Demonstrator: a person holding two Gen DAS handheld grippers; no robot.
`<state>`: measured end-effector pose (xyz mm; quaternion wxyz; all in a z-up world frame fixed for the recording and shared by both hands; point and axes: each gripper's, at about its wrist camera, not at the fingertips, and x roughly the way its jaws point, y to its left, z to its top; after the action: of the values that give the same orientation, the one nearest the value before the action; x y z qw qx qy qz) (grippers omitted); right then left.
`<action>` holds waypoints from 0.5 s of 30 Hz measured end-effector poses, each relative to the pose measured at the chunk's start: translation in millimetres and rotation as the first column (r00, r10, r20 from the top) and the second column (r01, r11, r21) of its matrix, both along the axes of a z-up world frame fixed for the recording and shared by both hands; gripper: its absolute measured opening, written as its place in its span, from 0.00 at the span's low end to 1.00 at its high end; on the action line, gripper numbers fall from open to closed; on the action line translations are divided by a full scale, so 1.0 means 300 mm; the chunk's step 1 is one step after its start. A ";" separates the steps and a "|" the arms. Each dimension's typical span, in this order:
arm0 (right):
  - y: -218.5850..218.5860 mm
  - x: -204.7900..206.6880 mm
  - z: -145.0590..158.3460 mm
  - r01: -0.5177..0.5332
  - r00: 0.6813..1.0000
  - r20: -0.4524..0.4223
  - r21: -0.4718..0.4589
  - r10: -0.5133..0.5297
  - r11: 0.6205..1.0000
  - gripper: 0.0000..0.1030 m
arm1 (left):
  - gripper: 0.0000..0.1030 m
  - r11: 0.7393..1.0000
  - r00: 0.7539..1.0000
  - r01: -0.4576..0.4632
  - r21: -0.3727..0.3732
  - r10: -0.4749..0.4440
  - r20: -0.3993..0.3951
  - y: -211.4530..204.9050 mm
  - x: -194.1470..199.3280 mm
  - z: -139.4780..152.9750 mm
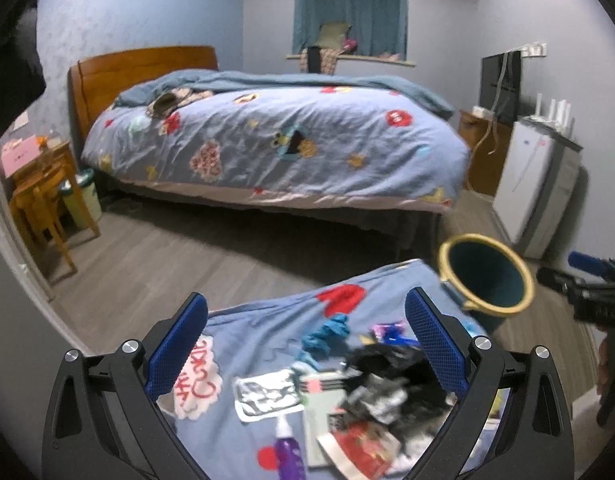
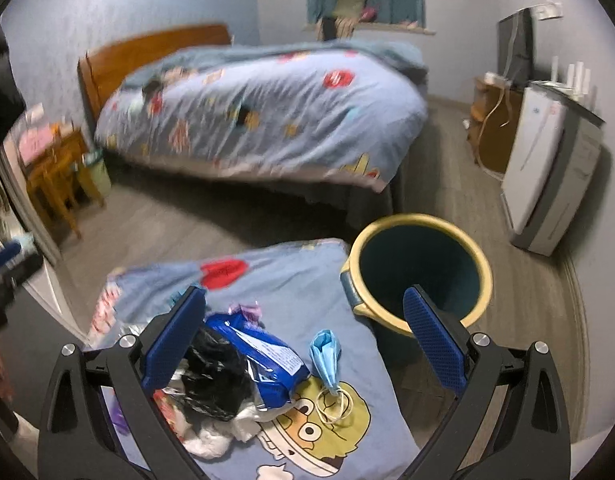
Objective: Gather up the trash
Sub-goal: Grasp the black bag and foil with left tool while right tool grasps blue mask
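The left tool [image 1: 305, 344] is spread wide with nothing between its blue pads [image 1: 178, 346], hanging above a heap of trash on a cartoon-print blanket [image 1: 263, 320]. Under it lie a crumpled black plastic bag [image 1: 391, 376], a silver foil wrapper [image 1: 265, 396], a purple bottle [image 1: 288, 454], a red packet [image 1: 361, 446] and a scrap of blue cloth [image 1: 327, 334].

The right tool [image 2: 303, 346] is equally wide apart and holds nothing. Its left pad sits just beside a blue snack bag [image 2: 263, 356] resting on the black bag; whether they touch I cannot tell. A light-blue face mask [image 2: 326, 354] lies between the pads, on the blanket. The dark-teal bin with a yellow rim [image 2: 417, 272] stands on the floor against the blanket's edge, behind the right pad.
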<state>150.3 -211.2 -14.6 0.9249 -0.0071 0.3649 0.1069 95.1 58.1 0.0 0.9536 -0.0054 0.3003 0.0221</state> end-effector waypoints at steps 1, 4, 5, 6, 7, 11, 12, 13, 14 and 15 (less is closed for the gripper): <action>0.005 0.033 -0.027 -0.002 1.000 -0.024 -0.008 0.002 1.000 0.95 | 0.95 1.000 1.000 0.000 0.004 0.000 -0.004 0.012 0.023 -0.015; -0.002 0.120 -0.107 0.025 0.992 -0.125 -0.017 -0.027 1.000 0.95 | 0.95 1.000 0.999 0.008 0.006 -0.008 -0.052 0.033 0.088 -0.078; -0.008 0.143 -0.133 0.034 0.986 -0.161 -0.007 -0.034 0.999 0.94 | 0.95 1.000 0.997 0.026 -0.006 -0.027 -0.074 0.031 0.106 -0.106; -0.015 0.165 -0.158 0.046 0.980 -0.196 0.002 -0.045 0.999 0.89 | 0.95 0.999 0.995 0.038 -0.013 -0.039 -0.093 0.026 0.115 -0.126; -0.020 0.187 -0.184 0.058 0.972 -0.229 0.005 -0.055 0.998 0.85 | 0.93 0.998 0.992 0.057 -0.022 -0.059 -0.112 0.011 0.125 -0.146; -0.013 0.235 -0.253 0.055 0.956 -0.289 -0.011 -0.056 0.998 0.75 | 0.93 0.987 0.968 0.159 -0.021 -0.160 -0.192 -0.077 0.138 -0.229; -0.009 0.243 -0.268 0.049 0.952 -0.303 -0.014 -0.051 0.999 0.70 | 0.92 0.984 0.962 0.178 -0.020 -0.178 -0.205 -0.094 0.138 -0.245; -0.007 0.248 -0.278 0.043 0.948 -0.316 -0.019 -0.047 0.999 0.68 | 0.92 0.980 0.956 0.198 -0.017 -0.197 -0.216 -0.117 0.138 -0.262; -0.002 0.256 -0.294 0.036 0.942 -0.333 -0.029 -0.043 0.999 0.64 | 0.92 0.974 0.948 0.224 -0.013 -0.221 -0.230 -0.142 0.136 -0.279; 0.003 0.264 -0.309 0.030 0.936 -0.349 -0.032 -0.039 0.999 0.63 | 0.91 0.970 0.942 0.241 -0.016 -0.238 -0.239 -0.160 0.133 -0.294</action>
<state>229.6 -210.3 -107.4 0.8469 0.0060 0.5248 0.0854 134.9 10.0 -88.2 0.9061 0.0404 0.4110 -0.0912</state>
